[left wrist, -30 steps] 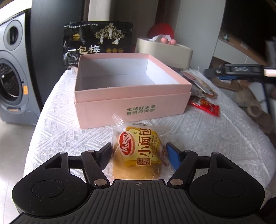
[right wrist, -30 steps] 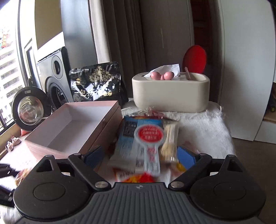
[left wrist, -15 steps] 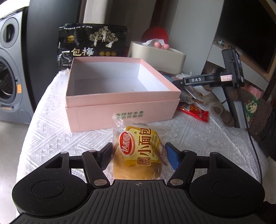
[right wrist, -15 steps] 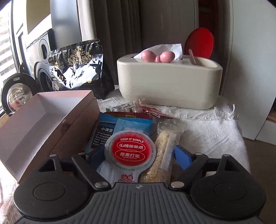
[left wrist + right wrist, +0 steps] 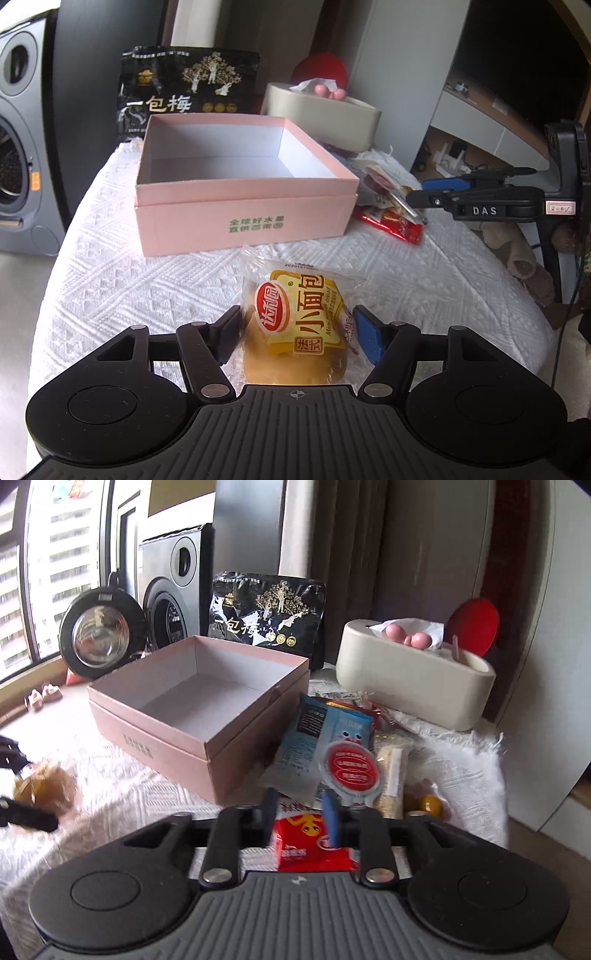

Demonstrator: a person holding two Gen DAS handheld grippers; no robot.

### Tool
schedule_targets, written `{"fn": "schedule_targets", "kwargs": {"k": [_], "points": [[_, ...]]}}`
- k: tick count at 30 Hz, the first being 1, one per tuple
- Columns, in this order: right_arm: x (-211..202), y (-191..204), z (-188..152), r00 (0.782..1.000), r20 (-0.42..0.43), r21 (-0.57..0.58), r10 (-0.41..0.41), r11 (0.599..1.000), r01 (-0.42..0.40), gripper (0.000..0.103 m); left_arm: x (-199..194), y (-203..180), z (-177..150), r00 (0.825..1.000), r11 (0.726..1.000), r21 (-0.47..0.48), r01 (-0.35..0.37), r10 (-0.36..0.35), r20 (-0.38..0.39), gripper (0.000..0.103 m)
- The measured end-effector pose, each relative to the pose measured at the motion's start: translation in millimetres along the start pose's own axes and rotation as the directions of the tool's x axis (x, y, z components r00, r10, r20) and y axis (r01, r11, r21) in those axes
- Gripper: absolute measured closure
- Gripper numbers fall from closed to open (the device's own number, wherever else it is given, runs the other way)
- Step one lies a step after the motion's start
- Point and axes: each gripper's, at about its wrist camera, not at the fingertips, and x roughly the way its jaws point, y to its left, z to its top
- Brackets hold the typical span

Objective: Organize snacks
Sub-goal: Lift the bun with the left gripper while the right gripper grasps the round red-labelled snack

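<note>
My left gripper (image 5: 297, 328) is shut on a wrapped mini bread (image 5: 295, 325) and holds it over the white cloth in front of the open pink box (image 5: 243, 192). My right gripper (image 5: 299, 812) has its fingers close together over a red snack packet (image 5: 310, 845); whether they pinch it I cannot tell. Past it lies a pile of snacks: a blue packet (image 5: 314, 746), a packet with a round red label (image 5: 351, 768) and a cracker stick pack (image 5: 391, 771). The pink box (image 5: 199, 701) lies left of the pile, with nothing in it.
A black plum bag (image 5: 188, 88) leans behind the box. A beige tissue holder (image 5: 413, 679) stands at the back right. A washing machine (image 5: 22, 147) is on the left. The right gripper shows in the left wrist view (image 5: 480, 199) over the snack pile (image 5: 391, 210).
My right gripper has pulled back and risen, and its fingers have closed in from wide open. My left gripper still holds the bread and has lifted a little.
</note>
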Motion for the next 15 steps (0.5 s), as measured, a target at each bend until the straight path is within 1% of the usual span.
{"fn": "schedule_targets", "kwargs": {"k": [1, 2, 5, 6, 7, 9, 11, 12, 13, 15], "points": [[0, -1, -1, 1.000, 0.009, -0.001, -0.018, 1.000, 0.018, 0.039, 0, 0, -1, 1.000, 1.000, -0.003, -0.003, 0.003, -0.004, 0.033], [1, -4, -2, 0.999, 0.018, 0.012, -0.032, 0.999, 0.031, 0.038, 1, 0, -1, 1.000, 1.000, -0.004, -0.006, 0.006, -0.008, 0.033], [15, -15, -4, 0.999, -0.009, 0.070, -0.044, 0.997, 0.044, 0.039, 4, -1, -1, 1.000, 1.000, -0.005, -0.008, 0.008, -0.021, 0.033], [21, -17, -5, 0.999, -0.018, 0.090, -0.045, 0.995, 0.047, 0.044, 5, -1, -1, 1.000, 1.000, -0.004, -0.007, 0.007, -0.026, 0.033], [28, -20, -6, 0.999, -0.029, 0.109, -0.039, 0.993, 0.042, 0.051, 6, -2, -1, 1.000, 1.000, -0.004, -0.006, 0.005, -0.031, 0.033], [41, -23, -7, 0.998, -0.052, 0.128, -0.045, 0.990, 0.052, 0.057, 10, -1, -2, 0.999, 1.000, -0.007, -0.005, 0.004, -0.041, 0.033], [52, -22, -10, 0.995, -0.059, 0.122, -0.076, 0.989, 0.083, 0.060, 12, 0, -3, 0.999, 1.000, -0.011, -0.005, 0.004, -0.049, 0.033], [53, -21, -10, 0.995, -0.053, 0.111, -0.090, 0.989, 0.096, 0.067, 13, 0, -3, 0.999, 1.000, -0.012, -0.004, 0.003, -0.051, 0.033], [53, -20, -10, 0.993, -0.061, 0.106, -0.103, 0.988, 0.109, 0.081, 13, 0, -3, 0.999, 1.000, -0.011, -0.003, 0.003, -0.054, 0.033], [46, -19, -10, 0.993, -0.067, 0.117, -0.102, 0.987, 0.109, 0.082, 13, 0, -4, 0.998, 1.000, -0.009, 0.000, 0.000, -0.056, 0.033]]}}
